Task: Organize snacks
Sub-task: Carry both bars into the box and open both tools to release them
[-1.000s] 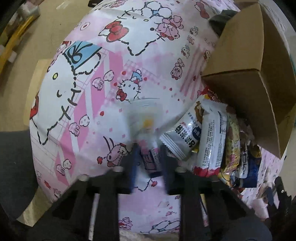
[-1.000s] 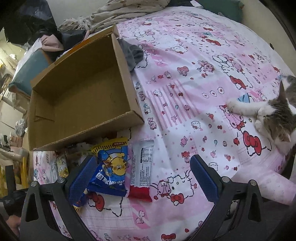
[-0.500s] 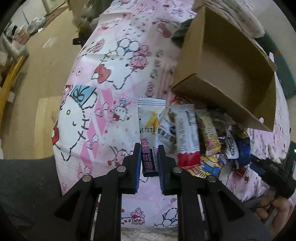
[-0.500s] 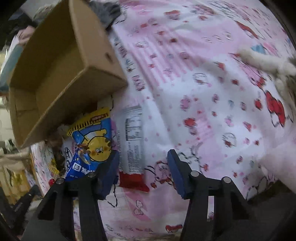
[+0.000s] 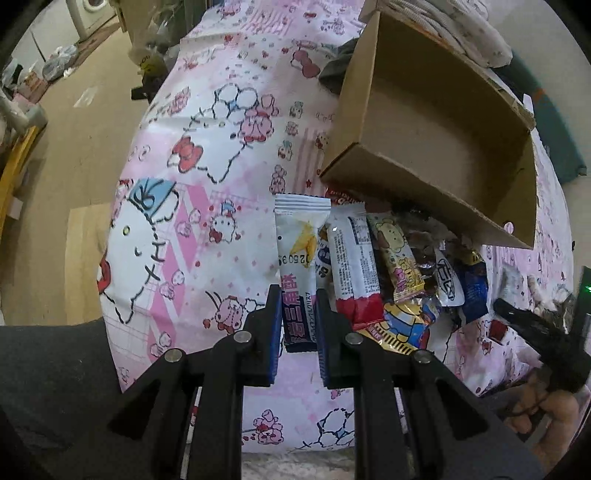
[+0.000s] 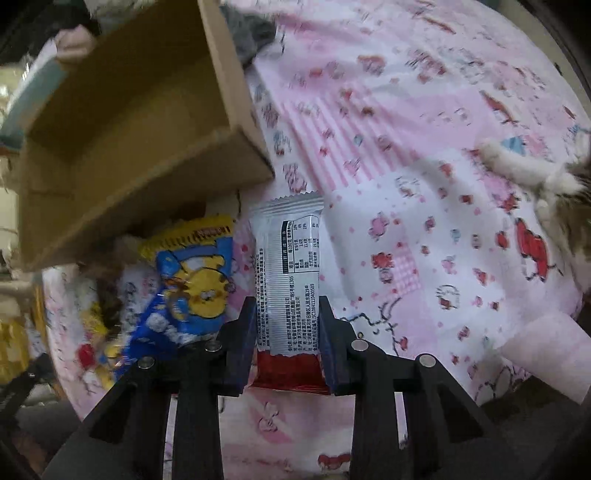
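Observation:
My left gripper [image 5: 298, 325] is shut on the purple end of a white and purple snack packet [image 5: 300, 236], which sticks out ahead of the jaws above the pink cartoon bedspread [image 5: 221, 177]. Just to its right lies a pile of snack packets [image 5: 402, 273], in front of an open cardboard box [image 5: 443, 125]. My right gripper [image 6: 287, 332] points down over a white and red packet [image 6: 291, 254]. Its jaws are closing, and the blue pads [image 6: 246, 332] press on the packet's two sides. A blue and yellow packet [image 6: 192, 280] lies to the left, below the box [image 6: 122, 140].
A cat [image 6: 557, 184] lies on the bedspread at the right, one paw stretched toward the middle. Grey cloth [image 6: 251, 33] sits behind the box. The bed's edge drops to the floor [image 5: 66, 155] on the left. A person's hand [image 5: 554, 410] shows at the lower right.
My left gripper has risen with its packet and now sees into the box. My right gripper came down and narrowed its wide jaws onto the white and red packet.

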`<state>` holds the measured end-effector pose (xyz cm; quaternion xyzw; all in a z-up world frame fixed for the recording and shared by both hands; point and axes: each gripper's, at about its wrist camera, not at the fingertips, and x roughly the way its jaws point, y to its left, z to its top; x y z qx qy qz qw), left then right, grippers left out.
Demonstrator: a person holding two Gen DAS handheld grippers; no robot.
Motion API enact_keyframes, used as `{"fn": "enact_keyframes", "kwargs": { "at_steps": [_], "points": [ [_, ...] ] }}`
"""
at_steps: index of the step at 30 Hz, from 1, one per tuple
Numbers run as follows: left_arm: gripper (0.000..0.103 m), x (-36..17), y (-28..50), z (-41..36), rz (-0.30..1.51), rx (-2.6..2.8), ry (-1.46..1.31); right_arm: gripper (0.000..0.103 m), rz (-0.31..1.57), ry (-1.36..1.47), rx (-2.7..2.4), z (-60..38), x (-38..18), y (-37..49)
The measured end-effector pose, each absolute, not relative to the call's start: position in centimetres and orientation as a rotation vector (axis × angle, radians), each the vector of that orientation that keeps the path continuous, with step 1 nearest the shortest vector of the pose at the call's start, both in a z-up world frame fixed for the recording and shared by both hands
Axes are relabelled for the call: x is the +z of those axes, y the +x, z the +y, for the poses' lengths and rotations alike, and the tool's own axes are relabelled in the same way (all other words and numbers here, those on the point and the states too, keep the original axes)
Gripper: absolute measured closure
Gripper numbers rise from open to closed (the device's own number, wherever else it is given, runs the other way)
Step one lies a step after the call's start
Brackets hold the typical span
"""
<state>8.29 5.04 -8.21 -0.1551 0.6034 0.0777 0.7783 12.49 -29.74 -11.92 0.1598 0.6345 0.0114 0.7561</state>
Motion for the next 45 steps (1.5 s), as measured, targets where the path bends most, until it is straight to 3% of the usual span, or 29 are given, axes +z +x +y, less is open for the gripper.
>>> {"fn": "enact_keyframes", "kwargs": {
  "at_steps": [12, 19, 26, 39, 45],
  "points": [
    [0.089, -0.4, 8.7, 4.2, 1.114, 0.125, -0.252, 0.071, 1.017, 0.391, 0.213, -27.5, 2.1, 10.5],
    [0.089, 4.3, 11.3, 2.7, 1.004, 0.078, -0.17, 0.071, 0.945, 0.391, 0.276, -26.4, 4.5, 14.1],
    [0.089, 4.1, 15.4, 0.9, 0.985, 0.028, -0.107, 0.071, 0.955, 0.393, 0.335, -24.7, 2.7, 17.2],
    [0.089, -0.6, 22.3, -2.6, 1.07, -0.061, -0.003, 0.071, 1.132, 0.356, 0.328, -22.6, -3.8, 21.2],
    [0.089, -2.5, 24.2, -2.9, 1.071, -0.035, 0.039, 0.071, 1.129, 0.403, 0.327, -22.2, -5.9, 23.5]
  ]
}}
